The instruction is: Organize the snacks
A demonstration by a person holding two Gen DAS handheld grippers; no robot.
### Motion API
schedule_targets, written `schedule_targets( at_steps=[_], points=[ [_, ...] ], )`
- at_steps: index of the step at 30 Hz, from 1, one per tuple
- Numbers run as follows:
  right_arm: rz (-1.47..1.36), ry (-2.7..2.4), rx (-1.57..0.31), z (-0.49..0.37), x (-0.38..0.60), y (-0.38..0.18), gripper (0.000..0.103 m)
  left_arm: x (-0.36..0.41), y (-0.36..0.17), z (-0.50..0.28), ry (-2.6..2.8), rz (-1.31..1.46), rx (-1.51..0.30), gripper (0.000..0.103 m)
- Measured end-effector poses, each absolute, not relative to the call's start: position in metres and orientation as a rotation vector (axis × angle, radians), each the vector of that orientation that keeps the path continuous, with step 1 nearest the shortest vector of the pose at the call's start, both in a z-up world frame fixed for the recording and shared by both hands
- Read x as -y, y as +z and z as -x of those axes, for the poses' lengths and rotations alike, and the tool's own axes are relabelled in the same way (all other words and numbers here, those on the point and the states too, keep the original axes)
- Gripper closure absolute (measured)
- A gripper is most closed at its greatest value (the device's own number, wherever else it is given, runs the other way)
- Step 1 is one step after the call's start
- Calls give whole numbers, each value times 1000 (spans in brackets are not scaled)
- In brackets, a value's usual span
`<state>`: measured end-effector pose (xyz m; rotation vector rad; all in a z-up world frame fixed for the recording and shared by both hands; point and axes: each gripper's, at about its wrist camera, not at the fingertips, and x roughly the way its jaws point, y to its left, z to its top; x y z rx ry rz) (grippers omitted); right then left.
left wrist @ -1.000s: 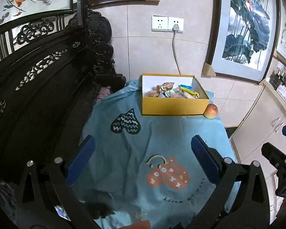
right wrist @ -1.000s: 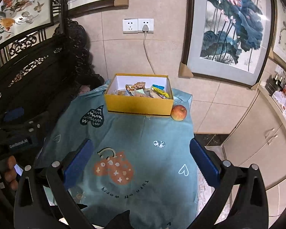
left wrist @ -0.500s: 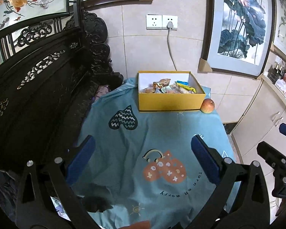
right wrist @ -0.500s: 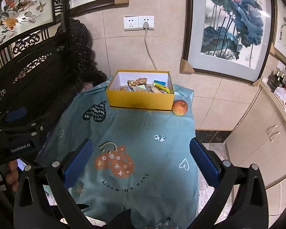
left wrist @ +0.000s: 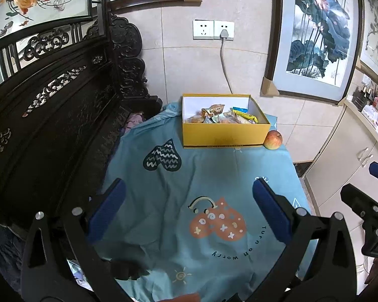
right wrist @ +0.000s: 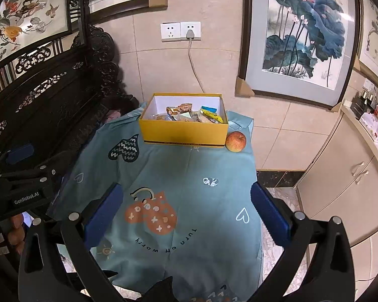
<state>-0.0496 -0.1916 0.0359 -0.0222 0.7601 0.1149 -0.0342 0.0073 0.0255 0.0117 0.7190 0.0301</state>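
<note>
Left claw (left wrist: 187,205) and right claw (right wrist: 186,203) both spread wide, empty, above teal-clothed worktop (right wrist: 189,176). Far end: yellow box (right wrist: 184,132) holding wrapped snacks (right wrist: 189,114); apple (right wrist: 235,141) touching its right corner. Tiled wall behind.

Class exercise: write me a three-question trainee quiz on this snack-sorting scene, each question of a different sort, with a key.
1. True or false: the apple lies inside the yellow box.
2. Where are the snacks? A) in the box B) spread on the cloth C) in a gripper
3. Fill in: the left gripper and the right gripper are both ___.

Key: 1 false, it sits on the cloth beside the box; 2 A; 3 open.
</note>
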Motion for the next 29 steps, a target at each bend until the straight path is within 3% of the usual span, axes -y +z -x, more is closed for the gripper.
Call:
schedule_targets(
  at_steps=[29],
  points=[
    [26, 120, -753, 43, 199, 37, 1, -9, 22, 30, 26, -15, -730, 2]
  ],
)
